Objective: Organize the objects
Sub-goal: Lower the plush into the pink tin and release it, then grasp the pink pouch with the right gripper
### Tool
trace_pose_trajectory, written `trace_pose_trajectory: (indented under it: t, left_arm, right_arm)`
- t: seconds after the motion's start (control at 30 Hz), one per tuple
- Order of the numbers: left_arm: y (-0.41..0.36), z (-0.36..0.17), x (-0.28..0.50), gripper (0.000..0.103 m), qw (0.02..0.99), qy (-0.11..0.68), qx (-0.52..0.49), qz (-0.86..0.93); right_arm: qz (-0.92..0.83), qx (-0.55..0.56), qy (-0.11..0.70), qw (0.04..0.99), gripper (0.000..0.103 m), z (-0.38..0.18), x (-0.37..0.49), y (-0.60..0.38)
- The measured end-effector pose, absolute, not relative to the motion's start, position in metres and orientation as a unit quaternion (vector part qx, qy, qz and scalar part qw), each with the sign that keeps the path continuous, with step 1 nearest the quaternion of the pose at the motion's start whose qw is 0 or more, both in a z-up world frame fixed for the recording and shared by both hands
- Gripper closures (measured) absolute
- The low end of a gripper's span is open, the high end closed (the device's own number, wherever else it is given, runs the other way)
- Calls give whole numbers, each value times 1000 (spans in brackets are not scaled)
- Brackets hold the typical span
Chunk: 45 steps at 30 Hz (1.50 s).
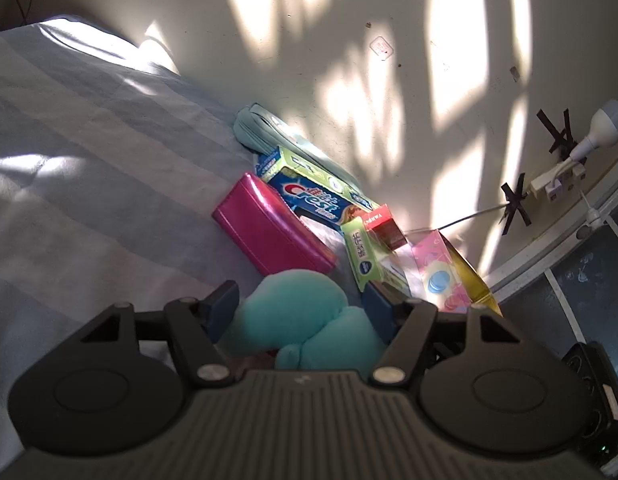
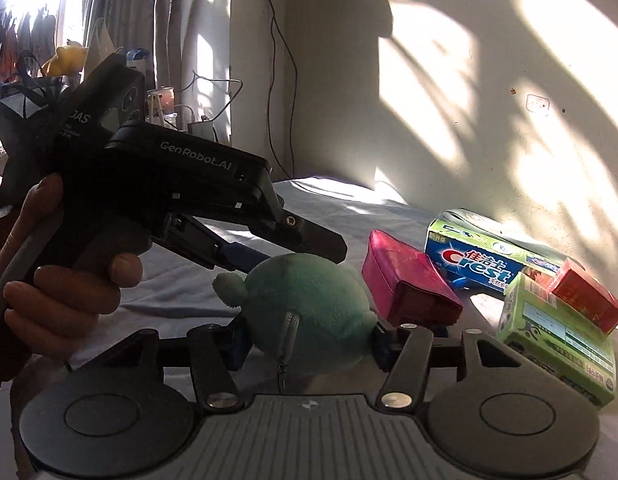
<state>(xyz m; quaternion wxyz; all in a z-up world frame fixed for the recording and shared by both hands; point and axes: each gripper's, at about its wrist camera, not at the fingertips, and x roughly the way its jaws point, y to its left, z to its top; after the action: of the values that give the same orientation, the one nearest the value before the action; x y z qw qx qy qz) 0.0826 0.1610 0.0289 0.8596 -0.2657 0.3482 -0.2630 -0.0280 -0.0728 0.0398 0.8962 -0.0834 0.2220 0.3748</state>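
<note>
Both grippers hold the teal plush toy (image 2: 309,312) at once: the right gripper (image 2: 307,340) squeezes its sides, and the left gripper (image 1: 301,312) pinches it from above. The toy is just over the striped bed sheet (image 1: 89,160), near the pink case (image 1: 269,232). Behind the case by the wall sit the Crest box (image 1: 313,200), a green box (image 2: 557,336) and a red box (image 2: 585,296) on top of it.
</note>
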Motion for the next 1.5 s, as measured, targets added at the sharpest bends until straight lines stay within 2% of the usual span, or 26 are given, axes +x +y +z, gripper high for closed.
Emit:
trace_pose_trajectory:
  t: [0.13,0.27,0.47,0.63,0.87,0.93,1.03,1.27,1.5]
  left_arm:
    - [105,34,46,38,865,343,-217,-296]
    - [42,39,45,42,854,360,-172,-334]
    - [-60,91,58,42,852,314,-112,-404]
    - [-147,109,76,42,857,288,-51,-423]
    - [-218,88,114,42,855,315,-35,-410]
    - [-226,84,122,40,856,322,-33,-402]
    - [-231,80,129,40,865,327,-25,-380]
    - [-186,91,104,37,880,295,-46,-369]
    - [-79,100,62,32,921,234,-43,-309]
  right_arm:
    - [358,-41,240,901,47,36,-59,-134]
    - [297,-32,230,926,47,27,-89,-181]
    - [193,-19,130,972,47,55,-110,-255]
    - [110,-19,99,989,47,63,-93,-308]
    - [27,-13,140,990,44,42,-36,-348]
    - [16,-14,144,989,41,38,-26,-349]
    - [-15,-25,134,991,19,30,-22,-348]
    - [-6,-18,80,997,20,41,-49,-342]
    - [62,-16,54,996,26,59,-69,-308]
